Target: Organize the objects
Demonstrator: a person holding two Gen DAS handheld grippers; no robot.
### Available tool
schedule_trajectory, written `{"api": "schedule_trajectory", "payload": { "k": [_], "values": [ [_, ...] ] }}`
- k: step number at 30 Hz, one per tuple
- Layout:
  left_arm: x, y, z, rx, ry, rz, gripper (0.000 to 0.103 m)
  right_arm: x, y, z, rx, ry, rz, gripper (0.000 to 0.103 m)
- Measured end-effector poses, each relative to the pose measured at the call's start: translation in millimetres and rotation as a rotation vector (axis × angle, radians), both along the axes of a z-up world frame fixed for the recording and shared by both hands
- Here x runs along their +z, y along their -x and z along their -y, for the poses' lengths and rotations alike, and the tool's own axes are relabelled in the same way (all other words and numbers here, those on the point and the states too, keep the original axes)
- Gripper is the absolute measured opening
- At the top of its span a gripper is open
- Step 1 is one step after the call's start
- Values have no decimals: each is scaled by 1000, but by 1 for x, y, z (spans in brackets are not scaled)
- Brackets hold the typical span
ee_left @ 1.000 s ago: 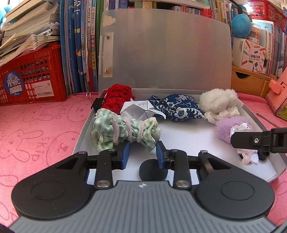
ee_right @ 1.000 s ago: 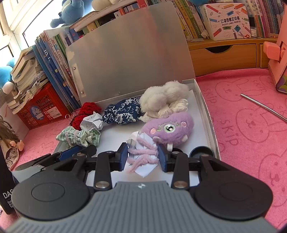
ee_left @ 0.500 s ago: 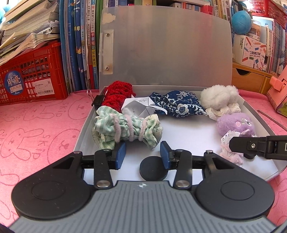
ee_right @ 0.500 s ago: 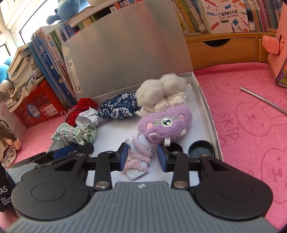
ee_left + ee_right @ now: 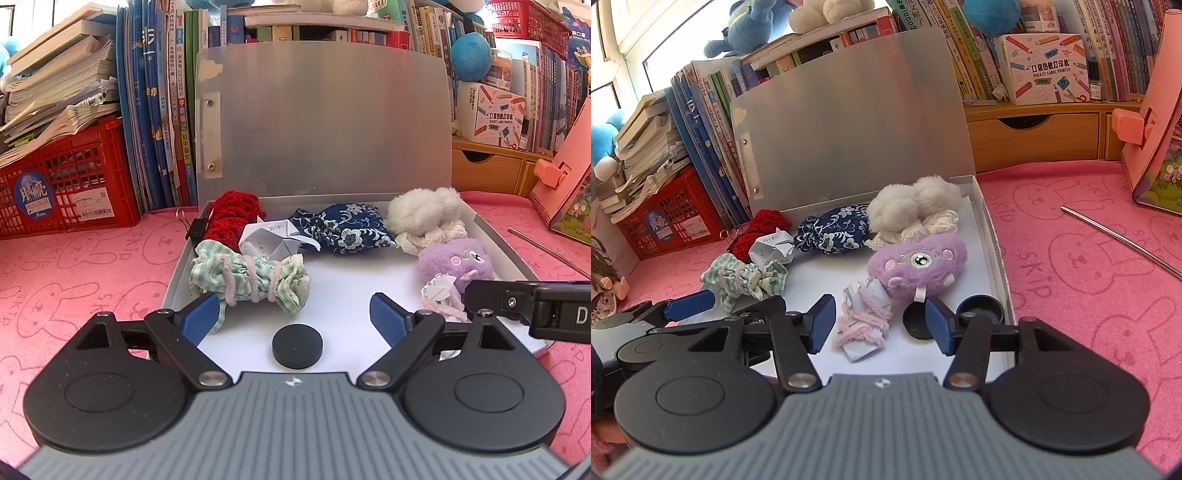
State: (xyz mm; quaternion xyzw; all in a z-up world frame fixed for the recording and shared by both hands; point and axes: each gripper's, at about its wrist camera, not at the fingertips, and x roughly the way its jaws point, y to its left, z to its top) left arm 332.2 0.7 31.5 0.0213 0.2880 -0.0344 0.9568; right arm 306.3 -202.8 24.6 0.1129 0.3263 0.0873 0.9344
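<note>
Both grippers hang with fingers spread, holding nothing: the left gripper (image 5: 293, 319) near the green cloth bundle (image 5: 249, 275) at the tray (image 5: 491, 230) left edge, the right gripper (image 5: 881, 323) around the paper wad (image 5: 864, 323), seemingly untouched

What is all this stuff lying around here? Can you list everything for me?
Box: one, grey, lid up, on the pink cloth.
Green checked bundle: one, tied with pink yarn, box front left.
Red knitted piece: one, back left corner.
Folded paper: one, white, beside the red piece.
Blue floral pouch: one, back middle.
White fluffy toy: one, back right.
Purple plush: one, one-eyed, right side.
Paper wrapped in pink yarn: one, in front of the plush.
Black round discs: three, along the box front.
Red crate: one, far left.
Metal rod: one, on the cloth, right.
Books: many, behind.
Left gripper: open.
Right gripper: open, astride the yarn-wrapped paper.
</note>
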Motion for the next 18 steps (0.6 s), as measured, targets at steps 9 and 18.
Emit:
{"api": "schedule_trajectory", "payload": {
  "k": [9, 18],
  "values": [
    [9, 24, -2, 1, 31, 25, 100, 9, 22, 12, -33, 46, 27, 79],
    [15, 55, -3, -3, 36, 44, 100, 8, 47, 17, -39, 61, 33, 81]
  ]
}}
